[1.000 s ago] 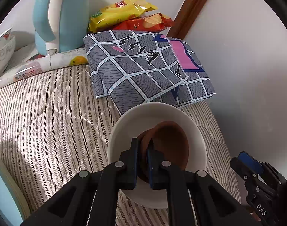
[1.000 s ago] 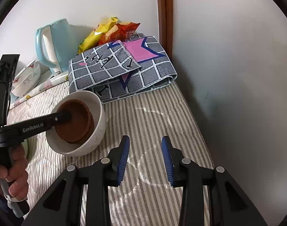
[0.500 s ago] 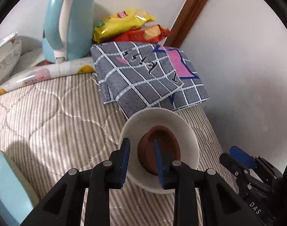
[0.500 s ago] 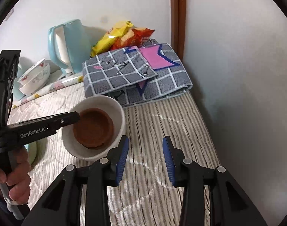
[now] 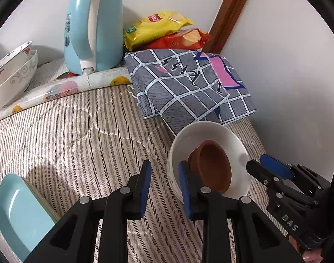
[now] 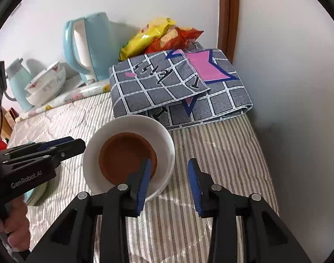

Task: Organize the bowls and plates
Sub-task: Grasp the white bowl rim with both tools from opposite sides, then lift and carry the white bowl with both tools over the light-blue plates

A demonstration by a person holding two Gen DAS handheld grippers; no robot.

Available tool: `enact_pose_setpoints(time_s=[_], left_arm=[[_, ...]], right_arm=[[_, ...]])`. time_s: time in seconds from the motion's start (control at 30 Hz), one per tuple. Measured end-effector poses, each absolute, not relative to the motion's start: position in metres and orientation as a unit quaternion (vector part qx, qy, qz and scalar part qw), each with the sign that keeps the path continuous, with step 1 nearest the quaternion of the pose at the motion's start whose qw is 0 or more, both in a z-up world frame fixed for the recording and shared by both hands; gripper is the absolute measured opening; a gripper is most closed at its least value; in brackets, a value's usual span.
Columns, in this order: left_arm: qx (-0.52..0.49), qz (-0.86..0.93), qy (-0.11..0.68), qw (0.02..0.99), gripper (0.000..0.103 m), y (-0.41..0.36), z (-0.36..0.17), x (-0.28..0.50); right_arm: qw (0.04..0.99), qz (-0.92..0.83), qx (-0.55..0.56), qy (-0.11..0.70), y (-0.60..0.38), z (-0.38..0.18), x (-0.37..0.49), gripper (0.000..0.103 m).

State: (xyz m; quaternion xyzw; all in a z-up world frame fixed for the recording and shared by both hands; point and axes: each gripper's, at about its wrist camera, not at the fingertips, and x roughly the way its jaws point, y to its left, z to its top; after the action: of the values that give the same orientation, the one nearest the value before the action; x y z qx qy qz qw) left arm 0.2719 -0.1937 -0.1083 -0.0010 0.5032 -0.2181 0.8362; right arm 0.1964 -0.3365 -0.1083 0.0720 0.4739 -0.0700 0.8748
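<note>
A white bowl stands on the striped quilt with a smaller brown bowl nested inside it; both also show in the right wrist view, the white bowl and the brown bowl. My left gripper is open and empty, just left of the white bowl. My right gripper is open and empty, with its left finger over the white bowl's near rim. A light blue plate lies at lower left. Two stacked patterned white bowls stand at far left.
A light blue kettle stands at the back by the wall. Snack bags and a folded grey checked cloth lie behind the bowl. A rolled fruit-print sheet lies along the quilt's back. A wall rises close on the right.
My left gripper has opened, let go of the brown bowl inside the white bowl, and drawn back to the left. My right gripper has moved toward the white bowl's rim.
</note>
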Motion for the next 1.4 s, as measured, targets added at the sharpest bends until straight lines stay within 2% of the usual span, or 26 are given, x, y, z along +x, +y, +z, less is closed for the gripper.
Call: enact_pose_setpoints(time_s=[0.13, 0.23, 0.47, 0.77, 0.83, 1.03, 1.17, 1.27, 1.3, 1.4], left_arm=[[0.007, -0.215, 0.513, 0.831, 0.025, -0.198, -0.116, 0.274], [0.007, -0.216, 0.521, 0.826, 0.025, -0.199, -0.124, 0.277], [0.011, -0.216, 0.531, 0.819, 0.027, -0.205, -0.135, 0.286], [0.004, -0.215, 0.548, 0.809, 0.038, -0.204, -0.151, 0.299], [0.005, -0.209, 0.550, 0.809, 0.041, -0.205, -0.154, 0.301], [-0.014, -0.209, 0.546, 0.811, 0.041, -0.202, -0.160, 0.302], [-0.009, -0.217, 0.546, 0.809, 0.035, -0.203, -0.158, 0.301], [-0.004, -0.228, 0.542, 0.809, 0.024, -0.208, -0.155, 0.300], [-0.005, -0.232, 0.541, 0.808, 0.016, -0.211, -0.155, 0.300], [0.003, -0.234, 0.537, 0.810, 0.014, -0.216, -0.154, 0.298]], right_arm=[[0.864, -0.083, 0.060, 0.493, -0.336, -0.118, 0.205, 0.020], [0.856, -0.081, 0.059, 0.507, -0.336, -0.126, 0.209, 0.018], [0.843, -0.081, 0.054, 0.530, -0.330, -0.138, 0.219, 0.018], [0.828, -0.088, 0.055, 0.550, -0.333, -0.148, 0.230, 0.019], [0.828, -0.087, 0.060, 0.551, -0.335, -0.149, 0.230, 0.021], [0.833, -0.089, 0.069, 0.541, -0.342, -0.150, 0.227, 0.030], [0.839, -0.092, 0.078, 0.531, -0.344, -0.150, 0.225, 0.030], [0.843, -0.083, 0.075, 0.526, -0.339, -0.149, 0.224, 0.020], [0.844, -0.083, 0.071, 0.525, -0.336, -0.149, 0.224, 0.015], [0.847, -0.085, 0.055, 0.522, -0.329, -0.148, 0.225, 0.013]])
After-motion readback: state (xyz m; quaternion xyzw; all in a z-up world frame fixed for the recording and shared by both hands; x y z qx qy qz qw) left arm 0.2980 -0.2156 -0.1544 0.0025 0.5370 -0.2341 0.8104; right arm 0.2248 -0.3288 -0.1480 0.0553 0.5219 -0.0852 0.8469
